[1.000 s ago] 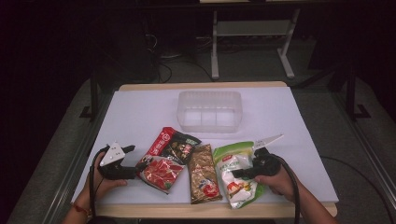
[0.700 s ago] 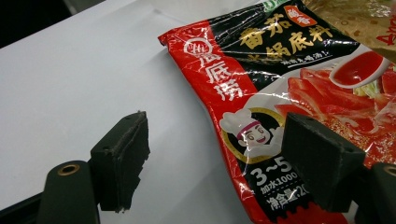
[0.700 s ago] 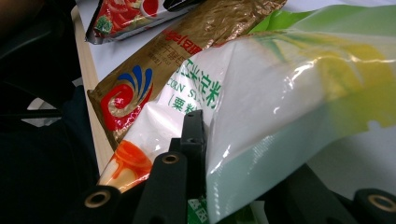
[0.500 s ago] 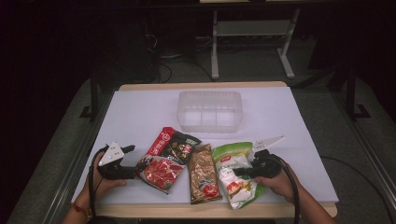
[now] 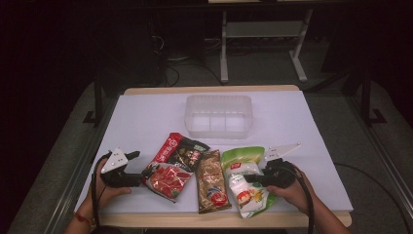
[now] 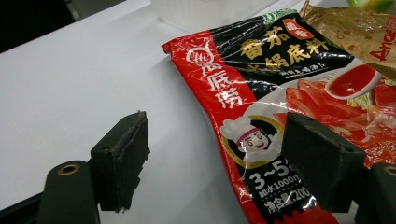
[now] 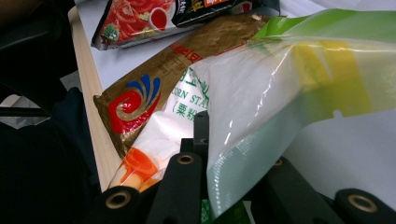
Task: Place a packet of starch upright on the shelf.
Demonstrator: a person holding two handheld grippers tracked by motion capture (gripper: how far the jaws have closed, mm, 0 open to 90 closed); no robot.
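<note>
Gripping: right gripper (image 5: 249,178) has just been closing its jaws on the edge of the green-and-white plastic pouch of corn starch (image 5: 245,179), whose film runs up between them in the right gripper view — now pinched narrow on it.
Risk, slip: judging by the thin glossy film caught near one edge, the pouch could slide out once lifted, its weight hanging away from the jaws.
Risk, snag: the long brown-gold foil sachet (image 5: 212,180) lies touching the pouch just beyond the right jaws — it may drag along or shift toward the table edge.
Risk, tear: a pinch on one thin layer could crumple or stretch it.
Left jaws: left gripper (image 5: 137,176) stands wide apart, holding nothing; the red-and-black glossy packet of hotpot base (image 6: 261,93) lies flat ahead, its corner reaching under the right-hand jaw — contact cannot be told.
Beyond: the clear plastic rectangular tub (image 5: 218,116) sits well ahead of both jaws, apart from the packets.
Table: white tabletop (image 5: 146,122).
</note>
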